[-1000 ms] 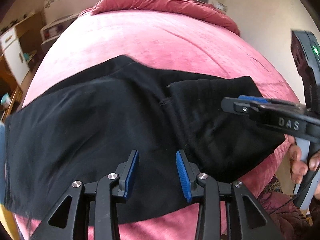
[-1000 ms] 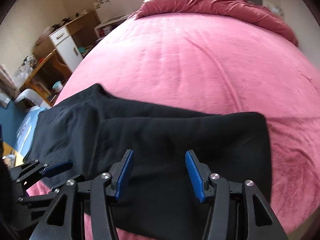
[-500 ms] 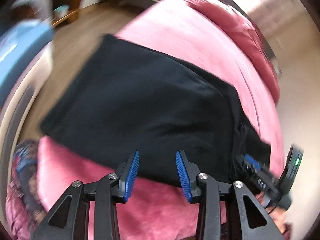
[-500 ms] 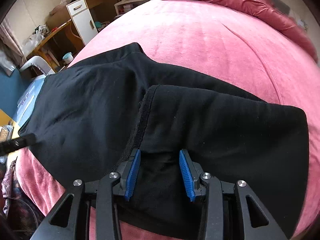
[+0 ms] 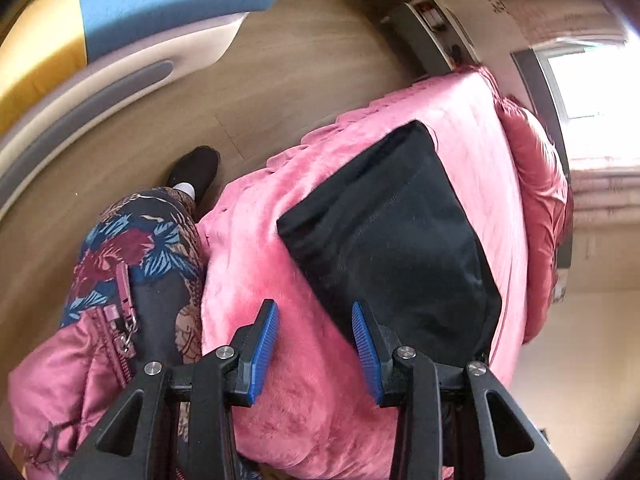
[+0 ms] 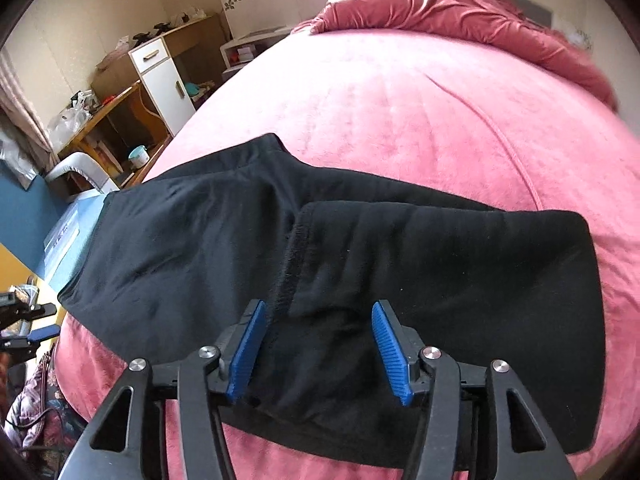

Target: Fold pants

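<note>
L gripper (image 5: pixel 314 350): a sec ago it hung over the pants (image 5: pixel 396 240) mid-span; half a sec ago swinging off (blurred), now off the cloth at the waist-end edge, over bare pink blanket (image 5: pixel 304 408), view rolled so floor (image 5: pixel 260 60) and operator's patterned leg (image 5: pixel 136 248) show. Jaw gap unchanged, nothing between.

R gripper (image 6: pixel 320 350): from above the folded-over leg, dropped low onto pants (image 6: pixel 440 280) at near hem; jaws narrowed at half a sec, now wider apart, pads straddling a raised pucker of cloth, not closed on it.

L gripper (image 6: pixel 30 330) in R view: shifted further out beyond the pants' left end.
</note>
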Demonstrator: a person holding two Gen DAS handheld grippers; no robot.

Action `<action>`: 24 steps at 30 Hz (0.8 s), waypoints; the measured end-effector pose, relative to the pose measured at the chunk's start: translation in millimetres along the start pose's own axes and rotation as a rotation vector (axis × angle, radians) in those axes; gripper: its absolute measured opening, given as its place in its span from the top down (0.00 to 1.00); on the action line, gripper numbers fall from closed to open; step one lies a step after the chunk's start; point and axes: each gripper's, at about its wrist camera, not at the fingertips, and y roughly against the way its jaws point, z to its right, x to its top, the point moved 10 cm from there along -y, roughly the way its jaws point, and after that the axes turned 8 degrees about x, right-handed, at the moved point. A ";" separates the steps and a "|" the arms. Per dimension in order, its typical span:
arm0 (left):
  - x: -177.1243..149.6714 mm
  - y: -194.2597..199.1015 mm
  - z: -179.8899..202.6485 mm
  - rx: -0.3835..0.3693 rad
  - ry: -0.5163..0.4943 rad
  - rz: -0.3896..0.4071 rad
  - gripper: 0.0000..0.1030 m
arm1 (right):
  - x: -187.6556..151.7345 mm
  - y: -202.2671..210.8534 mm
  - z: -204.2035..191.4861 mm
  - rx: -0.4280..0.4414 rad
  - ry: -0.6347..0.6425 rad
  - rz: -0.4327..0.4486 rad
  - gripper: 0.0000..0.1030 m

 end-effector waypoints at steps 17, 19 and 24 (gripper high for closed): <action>32.2 -38.1 23.4 0.030 -0.020 0.050 0.67 | -12.5 -0.7 -21.7 -0.001 0.043 -0.016 0.39; 32.3 -35.2 30.1 0.051 -0.081 0.084 0.73 | -15.3 -3.5 -21.2 0.000 0.035 -0.025 0.39; 26.8 -19.3 64.1 0.023 -0.245 0.175 0.79 | -20.8 -6.9 -16.7 0.014 -0.003 -0.040 0.40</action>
